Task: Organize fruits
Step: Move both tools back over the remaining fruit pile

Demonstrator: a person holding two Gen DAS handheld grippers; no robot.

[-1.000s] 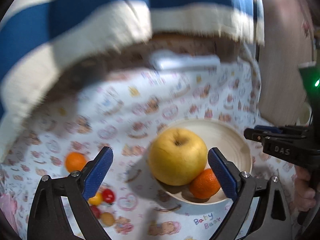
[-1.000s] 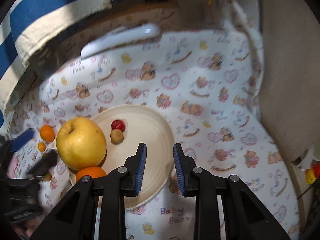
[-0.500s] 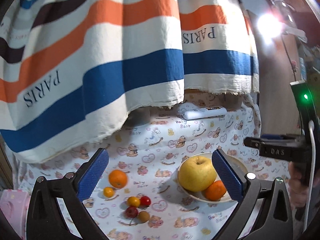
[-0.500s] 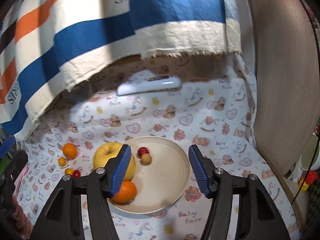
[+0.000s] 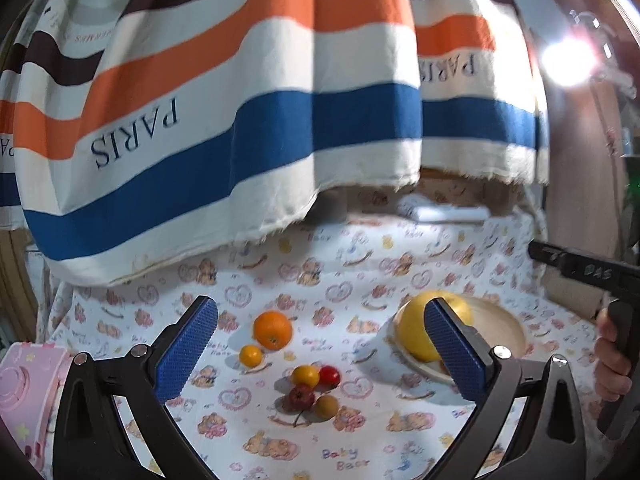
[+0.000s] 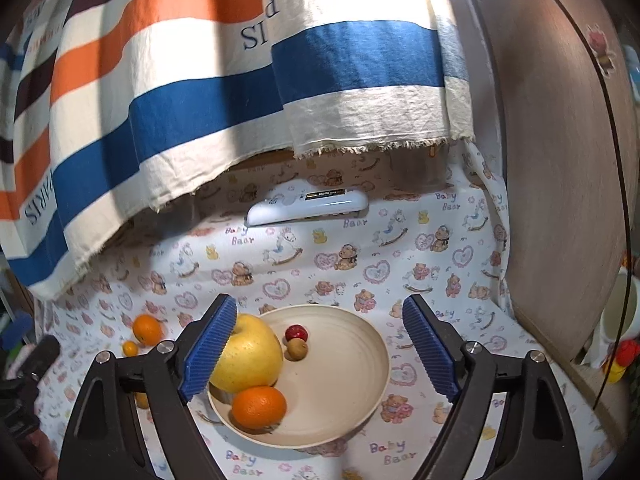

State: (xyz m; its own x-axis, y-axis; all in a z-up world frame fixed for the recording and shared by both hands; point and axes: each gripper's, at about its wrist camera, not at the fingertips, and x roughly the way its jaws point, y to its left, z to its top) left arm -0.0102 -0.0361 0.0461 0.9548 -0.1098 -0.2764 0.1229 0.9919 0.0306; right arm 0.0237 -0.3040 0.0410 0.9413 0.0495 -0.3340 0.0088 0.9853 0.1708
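Note:
A cream plate (image 6: 340, 392) holds a big yellow apple (image 6: 248, 356), an orange (image 6: 259, 407), a small red fruit (image 6: 296, 333) and a small brown one (image 6: 297, 350). My right gripper (image 6: 320, 344) hovers over the plate's near side. Its jaws are opening with nothing between them. My left gripper (image 5: 320, 340) stands wide open and empty above loose fruit on the cloth: an orange (image 5: 273, 330), a small yellow fruit (image 5: 251, 355), and a cluster of yellow (image 5: 305, 375), red (image 5: 329, 376), dark red (image 5: 301, 397) and brown (image 5: 326, 407) ones. The plate (image 5: 508, 328) lies to their right.
A striped cloth printed PARIS (image 5: 240, 100) hangs over the back of the table. A white remote-like device (image 6: 308, 208) lies beneath it. A wooden panel (image 6: 560, 160) bounds the right side, with a white mug (image 6: 620, 312) beyond it. A pink box (image 5: 28, 380) sits at the left.
Both grippers have drawn back from the plate, which now looks smaller. The right jaws went from almost shut to wide apart. The left view swung left onto the loose fruit.

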